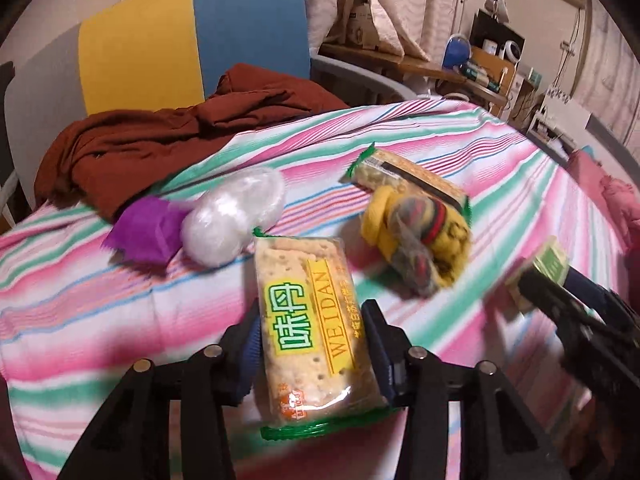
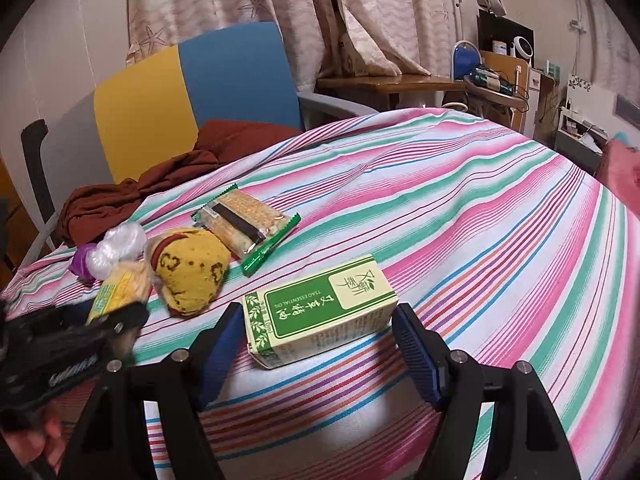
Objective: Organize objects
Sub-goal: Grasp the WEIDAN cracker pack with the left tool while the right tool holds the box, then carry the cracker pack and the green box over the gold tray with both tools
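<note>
Across the lower edge of the left wrist view, the left gripper (image 1: pixel 316 332) is blocking the near end of a cracker packet (image 1: pixel 312 332), and its fingers (image 1: pixel 382 344) are sitting against both long sides of that packet, clamped on it; motion blur is smearing the surroundings. At the right edge of that view the right gripper is showing only as a dark blurred shape in front of a green box. From the right wrist view, the right gripper (image 2: pixel 316 344) is standing with its fingers (image 2: pixel 416 356) apart on either side of the green box (image 2: pixel 320 312), which is lying on the striped cloth (image 2: pixel 460 208) in the lower middle of the frame, with clear gaps at both sides. To its upper left a yellow plush toy (image 2: pixel 188 276) is lying beside a second cracker packet (image 2: pixel 244 220), partly overlapping it in the left wrist view. A white plastic bundle (image 2: pixel 116 248) and a purple scrap (image 2: pixel 82 262) are lying further left, half hidden there. Whether the cloth is covering a bed or a worktop is hard to tell. Behind it, a brown garment (image 2: pixel 132 192) is draping over a yellow and blue chair (image 2: pixel 192 92), with curtains (image 2: pixel 360 20) hanging at the back and a cluttered desk (image 2: pixel 400 82) at the upper right.
</note>
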`<action>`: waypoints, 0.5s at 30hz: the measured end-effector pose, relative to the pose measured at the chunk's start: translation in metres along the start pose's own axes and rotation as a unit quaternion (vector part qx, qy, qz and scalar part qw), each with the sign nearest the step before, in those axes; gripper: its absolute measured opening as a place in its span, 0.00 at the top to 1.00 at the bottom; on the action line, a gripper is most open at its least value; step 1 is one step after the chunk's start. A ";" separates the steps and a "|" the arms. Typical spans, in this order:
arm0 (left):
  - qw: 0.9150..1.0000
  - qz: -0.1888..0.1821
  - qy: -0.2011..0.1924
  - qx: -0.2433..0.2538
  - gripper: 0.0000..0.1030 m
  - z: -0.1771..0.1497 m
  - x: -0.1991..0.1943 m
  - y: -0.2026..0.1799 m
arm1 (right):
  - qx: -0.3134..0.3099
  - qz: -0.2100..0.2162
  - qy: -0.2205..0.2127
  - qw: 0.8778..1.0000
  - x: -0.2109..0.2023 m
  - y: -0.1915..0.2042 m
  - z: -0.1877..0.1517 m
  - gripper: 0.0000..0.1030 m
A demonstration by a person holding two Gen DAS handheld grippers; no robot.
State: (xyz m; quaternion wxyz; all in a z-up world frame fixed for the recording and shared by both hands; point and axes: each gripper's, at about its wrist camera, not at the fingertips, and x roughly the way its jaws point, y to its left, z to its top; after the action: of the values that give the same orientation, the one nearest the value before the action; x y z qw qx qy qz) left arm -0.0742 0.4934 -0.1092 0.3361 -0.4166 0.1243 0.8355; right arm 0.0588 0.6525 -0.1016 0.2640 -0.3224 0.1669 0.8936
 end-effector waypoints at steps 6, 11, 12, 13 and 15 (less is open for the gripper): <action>1.000 -0.019 -0.010 -0.009 0.54 -0.028 -0.025 0.011 | -0.018 0.003 -0.014 1.000 -0.006 0.007 0.001 0.27; 1.000 -0.014 -0.018 -0.014 0.54 -0.044 -0.041 0.016 | -0.040 0.004 -0.027 0.999 -0.014 0.018 -0.001 0.27; 1.000 -0.012 -0.020 -0.014 0.54 -0.048 -0.045 0.017 | -0.042 0.004 -0.027 0.999 -0.016 0.020 -0.002 0.27; 1.000 -0.011 -0.021 -0.013 0.54 -0.052 -0.049 0.018 | -0.044 0.004 -0.027 0.999 -0.019 0.023 -0.004 0.27; 1.000 -0.008 -0.028 -0.008 0.54 -0.061 -0.057 0.020 | -0.048 0.003 -0.031 0.998 -0.026 0.028 -0.009 0.27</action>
State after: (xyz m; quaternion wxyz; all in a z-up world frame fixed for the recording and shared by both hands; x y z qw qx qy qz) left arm -0.0256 0.4231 -0.1040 0.3426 -0.3962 0.1052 0.8453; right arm 0.0637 0.6164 -0.0878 0.2508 -0.3064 0.1164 0.9109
